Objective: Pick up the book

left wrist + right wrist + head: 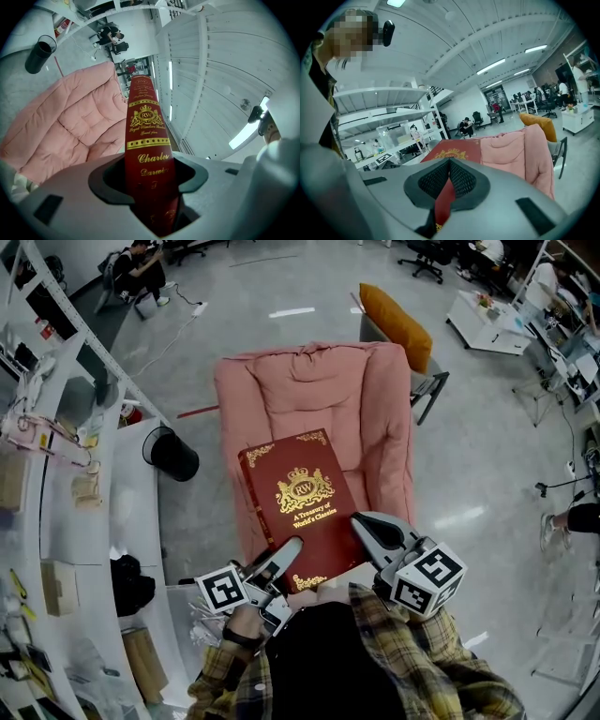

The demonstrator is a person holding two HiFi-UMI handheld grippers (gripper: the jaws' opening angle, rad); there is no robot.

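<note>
A dark red book [298,502] with gold print is lifted off the pink padded chair [309,390], cover up and tilted. In the head view my left gripper [284,557] grips the near left corner and my right gripper [373,532] the near right edge. In the left gripper view the thick spine [147,140] stands between the jaws of the left gripper [151,190], which are shut on it. The right gripper view has the right gripper [447,185] shut on the thin red edge, with the cover [452,152] beyond.
An orange cushion [396,324] lies behind the chair. A black bin [173,454] stands on the floor to its left. White shelving [56,456] with clutter runs along the left side. A white table [487,320] and seated people are far off.
</note>
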